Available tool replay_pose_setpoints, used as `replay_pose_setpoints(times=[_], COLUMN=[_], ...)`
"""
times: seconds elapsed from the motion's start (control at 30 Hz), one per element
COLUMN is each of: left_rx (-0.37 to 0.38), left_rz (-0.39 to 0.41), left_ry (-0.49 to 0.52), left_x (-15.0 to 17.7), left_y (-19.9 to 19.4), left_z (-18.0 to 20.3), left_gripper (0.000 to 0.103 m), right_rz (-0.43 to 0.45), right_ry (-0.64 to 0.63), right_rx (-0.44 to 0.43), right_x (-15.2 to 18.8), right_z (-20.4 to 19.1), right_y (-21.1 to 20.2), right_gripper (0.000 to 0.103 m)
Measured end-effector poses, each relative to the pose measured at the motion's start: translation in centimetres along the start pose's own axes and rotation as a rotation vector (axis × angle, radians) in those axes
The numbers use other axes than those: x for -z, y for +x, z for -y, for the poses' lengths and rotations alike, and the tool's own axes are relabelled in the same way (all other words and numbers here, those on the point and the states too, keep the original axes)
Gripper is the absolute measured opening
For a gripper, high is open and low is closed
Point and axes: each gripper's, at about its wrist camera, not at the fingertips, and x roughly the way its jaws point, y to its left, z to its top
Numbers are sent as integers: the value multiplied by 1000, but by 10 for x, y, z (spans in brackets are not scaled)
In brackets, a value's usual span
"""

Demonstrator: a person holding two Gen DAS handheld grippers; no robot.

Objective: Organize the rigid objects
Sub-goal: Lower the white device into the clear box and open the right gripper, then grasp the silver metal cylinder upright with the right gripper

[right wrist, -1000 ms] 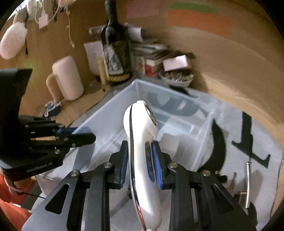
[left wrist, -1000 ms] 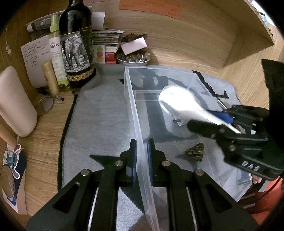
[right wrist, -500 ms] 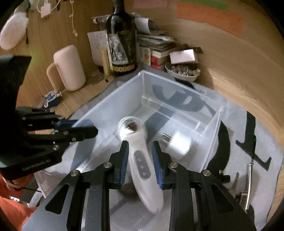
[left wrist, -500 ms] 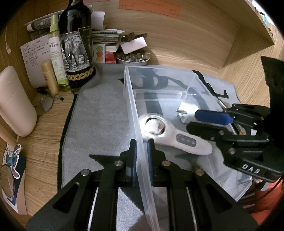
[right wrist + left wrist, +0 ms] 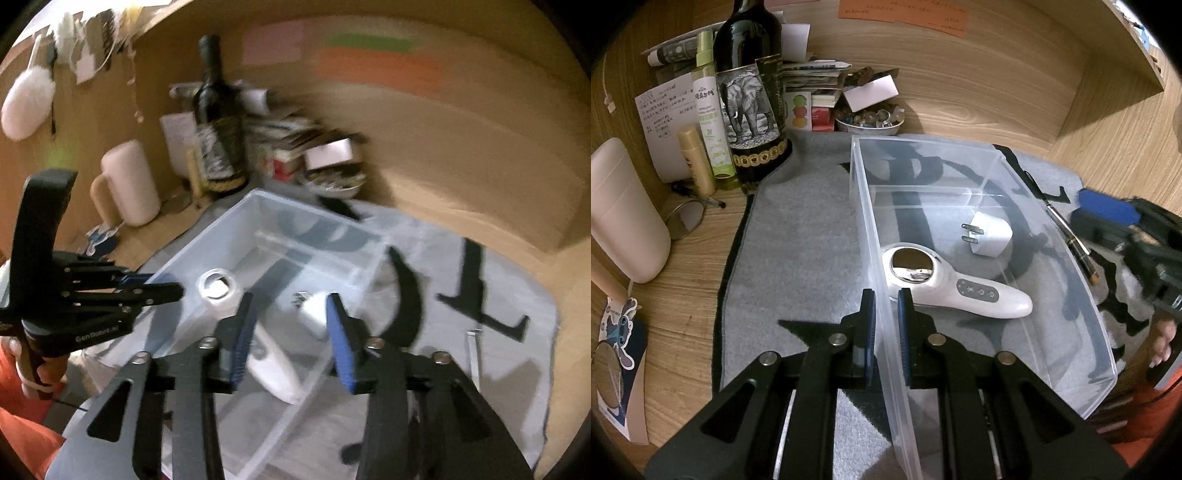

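A clear plastic bin [image 5: 1045, 236] stands on a grey mat. In it lie a white handheld massager [image 5: 956, 291] with a chrome head and a white plug adapter [image 5: 990, 236]. My left gripper [image 5: 886, 325] is shut on the bin's near left wall. My right gripper [image 5: 290, 332] is open and empty, raised above the bin's right side; it shows blurred at the right edge of the left wrist view [image 5: 1123, 221]. The massager [image 5: 266, 347] and adapter [image 5: 314, 310] lie below it. A metal pen [image 5: 1071, 240] lies on the mat right of the bin.
A wine bottle [image 5: 750, 96], a green spray bottle [image 5: 711, 122], a gold tube [image 5: 694, 158], a bowl of stones [image 5: 871, 120] and stacked papers crowd the back left. A cream jug [image 5: 624, 214] and a small mirror [image 5: 685, 221] sit left. Wooden walls enclose the desk.
My right gripper let the massager go into the bin, opened wide, and pulled up and back to the right. My left gripper kept its hold on the bin wall.
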Motion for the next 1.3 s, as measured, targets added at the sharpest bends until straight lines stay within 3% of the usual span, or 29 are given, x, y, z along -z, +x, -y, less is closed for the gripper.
replay_pose_setpoints(times=[0.2, 0.47, 0.7, 0.9, 1.1, 1.23, 1.3], left_rx=[1, -5, -15, -28, -41, -46, -51], left_rz=[-1, -11, -14, -15, -14, -14, -13], left_ry=[0, -2, -1, -6, -11, -13, -11], left_x=[0, 1, 0, 0, -2, -3, -3], left_y=[0, 4, 4, 5, 5, 4, 4], left_z=[0, 0, 2, 3, 5, 6, 7], left_gripper=[12, 12, 12, 12, 12, 12, 12], right_rz=[34, -51, -131, -126, -167, -199, -218], right_ry=[104, 252, 327, 356, 338, 351, 357], right_rx=[155, 303, 316, 317, 311, 274, 255], right_x=[18, 60, 87, 80, 70, 71, 71], right_z=[45, 95, 115, 134, 155, 164, 166], right_y=[-31, -42, -21, -7, 20, 36, 44], right_gripper=[57, 58, 58, 57, 38, 37, 29])
